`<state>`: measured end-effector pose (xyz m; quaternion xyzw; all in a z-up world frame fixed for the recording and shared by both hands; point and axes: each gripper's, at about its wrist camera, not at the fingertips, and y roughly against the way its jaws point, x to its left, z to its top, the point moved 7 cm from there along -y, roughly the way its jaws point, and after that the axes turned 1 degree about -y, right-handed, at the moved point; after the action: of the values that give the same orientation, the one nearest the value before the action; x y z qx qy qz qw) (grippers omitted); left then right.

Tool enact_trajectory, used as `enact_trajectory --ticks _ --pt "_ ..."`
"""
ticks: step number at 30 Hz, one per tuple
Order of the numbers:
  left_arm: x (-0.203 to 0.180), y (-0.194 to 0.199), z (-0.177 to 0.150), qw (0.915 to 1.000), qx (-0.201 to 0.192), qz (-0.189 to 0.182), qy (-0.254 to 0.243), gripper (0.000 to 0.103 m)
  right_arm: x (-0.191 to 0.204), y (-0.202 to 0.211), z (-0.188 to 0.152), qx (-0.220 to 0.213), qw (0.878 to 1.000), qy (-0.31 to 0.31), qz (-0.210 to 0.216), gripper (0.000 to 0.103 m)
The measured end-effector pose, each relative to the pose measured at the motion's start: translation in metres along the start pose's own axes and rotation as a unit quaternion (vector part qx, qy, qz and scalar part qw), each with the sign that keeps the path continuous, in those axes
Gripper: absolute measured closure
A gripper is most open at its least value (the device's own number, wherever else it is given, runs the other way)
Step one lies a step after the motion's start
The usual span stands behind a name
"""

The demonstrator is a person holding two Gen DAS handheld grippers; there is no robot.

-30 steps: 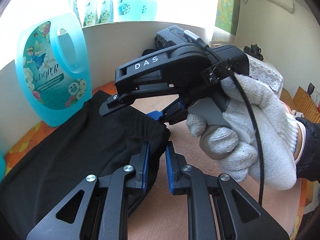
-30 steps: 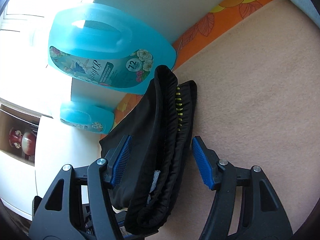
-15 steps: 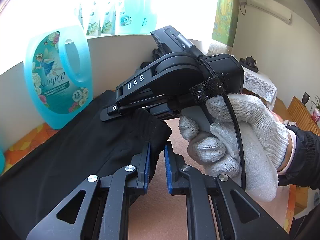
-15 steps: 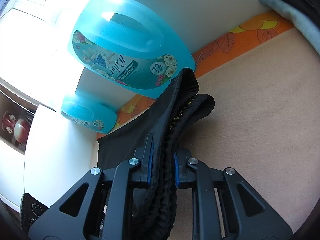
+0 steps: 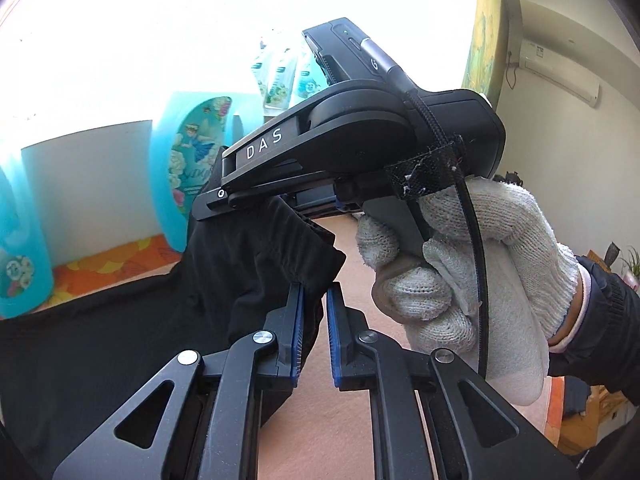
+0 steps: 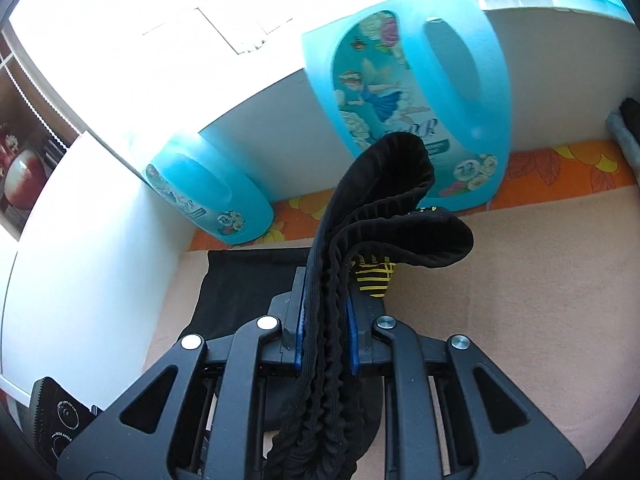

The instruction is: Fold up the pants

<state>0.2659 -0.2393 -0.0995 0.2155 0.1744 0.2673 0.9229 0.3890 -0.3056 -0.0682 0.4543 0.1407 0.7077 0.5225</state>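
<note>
Pants (image 6: 360, 216) lifted higher, waistband pointing up-forward, both claws (image 5: 312, 320) (image 6: 324, 320) clenched on it

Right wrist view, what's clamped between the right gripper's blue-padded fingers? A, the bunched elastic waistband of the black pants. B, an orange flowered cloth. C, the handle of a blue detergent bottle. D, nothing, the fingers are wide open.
A: the right gripper is shut on the black pants, whose ribbed elastic waistband runs up between the blue pads and arches above them, in front of the detergent bottle.
</note>
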Motion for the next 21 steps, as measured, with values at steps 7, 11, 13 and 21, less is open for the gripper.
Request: enact_trajectory --ticks 7,11,13,21 --pt "0.063 0.077 -0.032 0.9967 -0.001 0.079 0.020 0.097 0.086 -0.063 -0.008 0.037 0.997 0.061 -0.003 0.086" --pt "0.120 0.120 -0.059 0.9865 0.011 0.152 0.060 0.097 0.131 -0.111 -0.026 0.063 0.994 0.089 -0.002 0.086" --pt "0.149 0.140 -0.074 0.9786 0.014 0.183 0.093 0.097 0.151 -0.137 -0.037 0.076 0.992 0.105 -0.008 0.086" --pt "0.210 0.199 -0.113 0.9526 0.005 0.257 0.162 0.097 0.194 -0.213 -0.091 0.116 0.983 0.139 -0.020 0.086"
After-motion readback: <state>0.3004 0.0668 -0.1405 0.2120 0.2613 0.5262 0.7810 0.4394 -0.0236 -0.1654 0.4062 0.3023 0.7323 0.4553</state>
